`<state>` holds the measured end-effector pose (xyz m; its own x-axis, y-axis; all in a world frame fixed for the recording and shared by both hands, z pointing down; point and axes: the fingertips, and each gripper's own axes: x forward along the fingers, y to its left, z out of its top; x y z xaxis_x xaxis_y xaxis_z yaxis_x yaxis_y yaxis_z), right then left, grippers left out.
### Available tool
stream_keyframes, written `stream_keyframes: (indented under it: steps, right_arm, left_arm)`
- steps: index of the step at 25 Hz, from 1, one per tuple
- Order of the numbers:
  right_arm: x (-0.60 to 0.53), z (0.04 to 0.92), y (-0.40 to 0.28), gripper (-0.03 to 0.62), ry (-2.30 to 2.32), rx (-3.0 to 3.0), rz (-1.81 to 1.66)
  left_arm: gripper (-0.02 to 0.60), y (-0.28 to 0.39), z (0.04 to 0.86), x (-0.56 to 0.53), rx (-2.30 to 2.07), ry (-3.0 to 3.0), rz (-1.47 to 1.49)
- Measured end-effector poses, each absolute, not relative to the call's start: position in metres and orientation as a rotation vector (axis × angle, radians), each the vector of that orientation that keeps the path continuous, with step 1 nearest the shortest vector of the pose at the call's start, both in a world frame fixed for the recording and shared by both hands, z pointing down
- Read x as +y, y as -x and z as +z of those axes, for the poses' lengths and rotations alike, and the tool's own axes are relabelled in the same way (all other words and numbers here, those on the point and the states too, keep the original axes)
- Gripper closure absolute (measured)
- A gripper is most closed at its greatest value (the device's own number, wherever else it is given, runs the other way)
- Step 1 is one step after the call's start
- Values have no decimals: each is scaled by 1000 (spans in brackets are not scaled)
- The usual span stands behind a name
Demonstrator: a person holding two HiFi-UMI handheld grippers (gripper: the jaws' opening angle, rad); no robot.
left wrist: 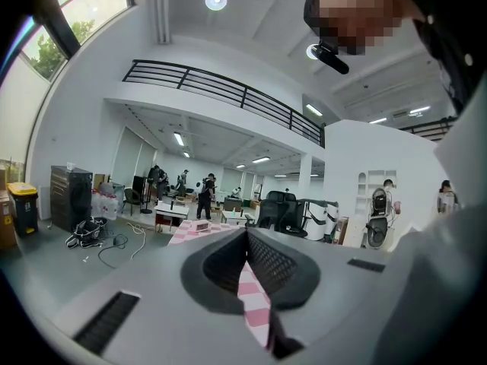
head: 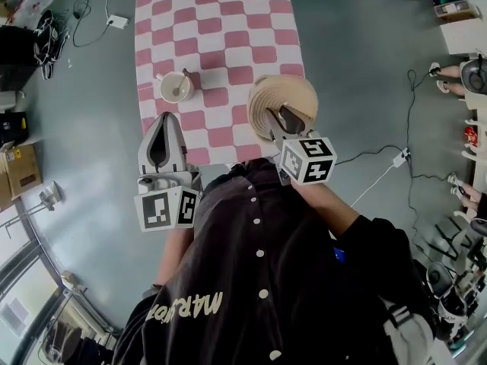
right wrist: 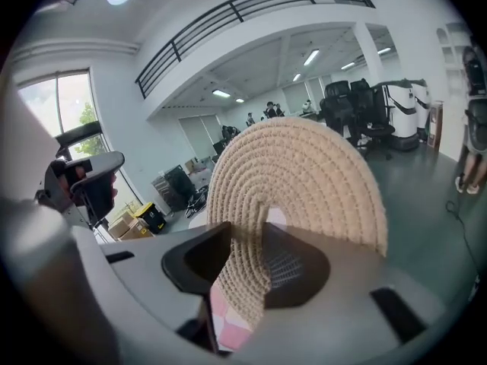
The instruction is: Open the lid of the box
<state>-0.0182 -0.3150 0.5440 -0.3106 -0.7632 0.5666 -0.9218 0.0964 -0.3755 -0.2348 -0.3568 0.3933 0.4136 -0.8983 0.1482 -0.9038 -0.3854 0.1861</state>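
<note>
A round woven straw lid (head: 283,96) is tilted up above the near right part of the pink-and-white checked table (head: 221,21). My right gripper (head: 279,118) is shut on it. In the right gripper view the pads pinch a woven loop of the lid (right wrist: 304,181), which stands on edge and fills the middle. A white round container (head: 174,87) with a spoon in it stands uncovered on the cloth, left of the lid. My left gripper (head: 163,120) hovers over the table's near left edge, shut with nothing in it; its fingers (left wrist: 228,261) meet over the cloth.
Grey floor surrounds the table. Cables and a power strip (head: 116,21) lie at the far left, another cable and plug (head: 399,158) at the right. Cardboard boxes (head: 21,171) sit at the left. A person's feet (head: 449,78) and shelves are at the right edge.
</note>
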Motion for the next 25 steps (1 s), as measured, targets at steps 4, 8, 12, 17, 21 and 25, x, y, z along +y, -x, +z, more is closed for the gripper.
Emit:
stream_keyframes:
  steps: [4,8,12,17,21,25]
  right_arm:
    - [-323,512,6,461,-1762,-2213,884]
    - [-329,475,-6,462,-1841,-2284,709]
    - [-332,433,-17,462,-1923,-2355,482]
    - [-328,385,-32,462,-2009,-2380,248]
    - [-325,361,-45,461,-2061,-2363,122]
    - [-324,344,-58,461,-2109,-2349,32]
  left_arm:
    - [571,233,385,-359,-1592,-2453,9]
    - [571,230,377,-361,-1594,-2476,-11]
    - [571,228,370,-362,-1593,-2497,-31]
    - [571,227,360,-362,-1597,-2525,-57]
    - [571,229,351,-365,-1612,-2538,-78]
    - [571,232,344,-369,-1624,-2552,-97]
